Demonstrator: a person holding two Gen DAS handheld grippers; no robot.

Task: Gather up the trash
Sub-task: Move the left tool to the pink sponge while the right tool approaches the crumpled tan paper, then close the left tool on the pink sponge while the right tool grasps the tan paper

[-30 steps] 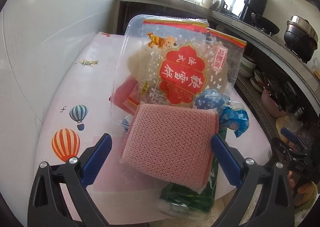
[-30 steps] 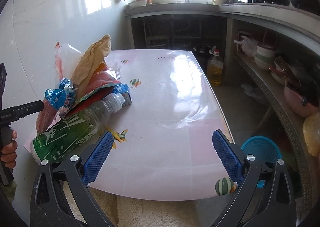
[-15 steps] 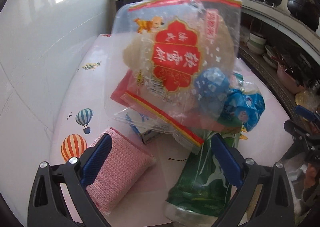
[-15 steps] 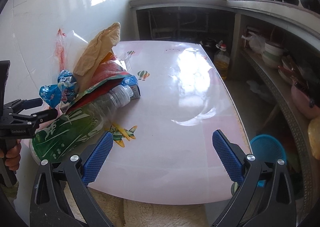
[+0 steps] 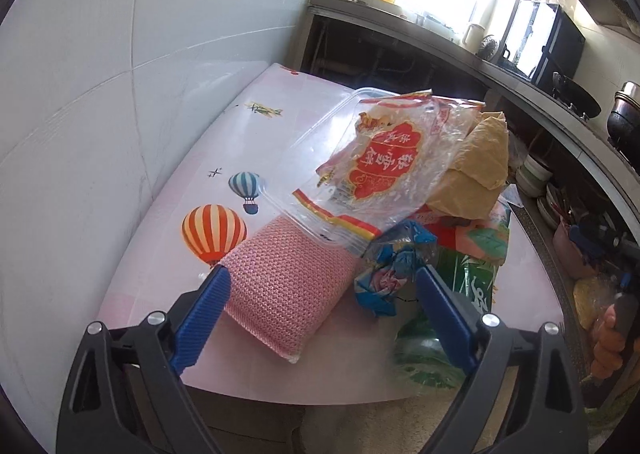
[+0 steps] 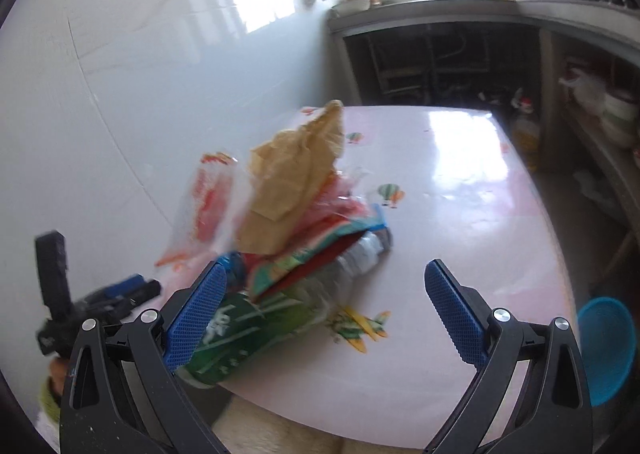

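A pile of trash lies on the pink table (image 5: 168, 238): a clear snack bag with a red label (image 5: 384, 166), a tan paper bag (image 5: 476, 170), a blue wrapper (image 5: 396, 274), a green-labelled plastic bottle (image 6: 260, 326) and a pink scouring pad (image 5: 284, 286). My left gripper (image 5: 320, 310) is open and empty, with the pad lying between its fingers. My right gripper (image 6: 326, 310) is open and empty, its left finger beside the bottle. The left gripper also shows in the right wrist view (image 6: 116, 294).
A white tiled wall (image 5: 100, 74) runs along the table's left side. A counter with a microwave (image 5: 548, 38) and pots stands behind and to the right. A blue basket (image 6: 608, 346) sits on the floor at the right. Shelves hold bowls (image 5: 536, 174).
The left gripper let go of the pink pad, which now lies on the table, and drew back. The right gripper moved left toward the pile; its view is blurred.
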